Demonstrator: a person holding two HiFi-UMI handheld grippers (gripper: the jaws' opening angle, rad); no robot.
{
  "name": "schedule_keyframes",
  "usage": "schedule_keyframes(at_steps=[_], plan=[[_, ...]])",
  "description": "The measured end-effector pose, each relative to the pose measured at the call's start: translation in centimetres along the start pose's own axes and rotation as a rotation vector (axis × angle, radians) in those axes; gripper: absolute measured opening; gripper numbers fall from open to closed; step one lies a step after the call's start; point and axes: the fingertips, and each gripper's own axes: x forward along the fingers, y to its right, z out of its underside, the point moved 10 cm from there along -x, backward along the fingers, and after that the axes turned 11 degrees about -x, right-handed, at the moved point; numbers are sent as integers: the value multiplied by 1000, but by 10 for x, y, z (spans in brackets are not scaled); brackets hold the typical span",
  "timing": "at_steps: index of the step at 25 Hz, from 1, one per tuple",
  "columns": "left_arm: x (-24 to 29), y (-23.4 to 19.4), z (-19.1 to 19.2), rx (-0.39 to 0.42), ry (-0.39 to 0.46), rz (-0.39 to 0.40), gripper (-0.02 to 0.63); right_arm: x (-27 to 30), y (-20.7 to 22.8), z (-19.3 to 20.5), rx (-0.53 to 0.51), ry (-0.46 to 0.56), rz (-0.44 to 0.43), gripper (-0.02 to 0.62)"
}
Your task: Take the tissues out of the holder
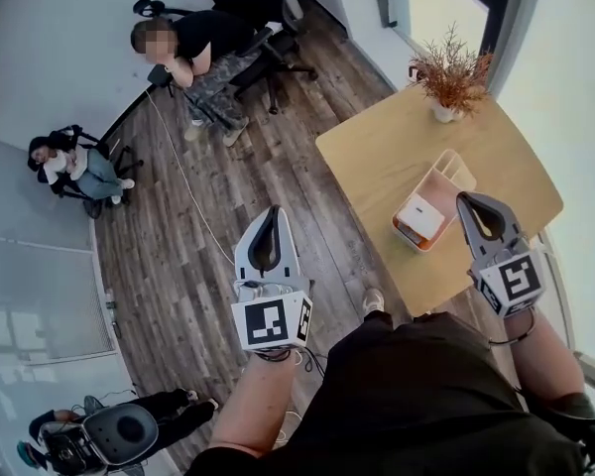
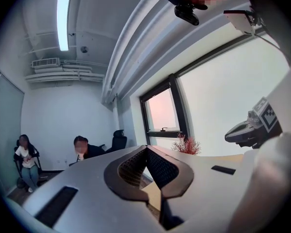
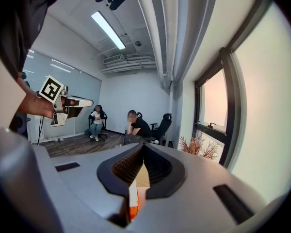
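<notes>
- Tips of the left tongs (image 1: 272, 212) are pressed together on nothing. They hover over the wooden floor (image 1: 228, 181), well apart from the worktop (image 1: 377, 152), and are probably idle for now.
- The right tongs (image 1: 464, 199) are also pressed together and empty. They are poised just beside the holder (image 1: 448, 170), apparently lined up for the reach.
- The tissues (image 1: 422, 216) sit inside the holder, untouched, near the worktop's front edge.
- A dried plant (image 1: 452, 71) stands at the far corner.
</notes>
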Motion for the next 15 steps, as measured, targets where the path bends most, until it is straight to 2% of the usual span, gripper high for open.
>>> schedule_keyframes(at_steps=[6, 9, 15], plan=[[23, -16, 8, -33, 3, 147, 5, -5, -20, -10, 30, -51, 79, 5], [32, -22, 22, -56, -3, 206, 5, -8, -37, -20, 14, -14, 65, 5], [54, -5, 50, -101, -65, 331, 5, -8, -56, -27, -32, -66, 71, 5]])
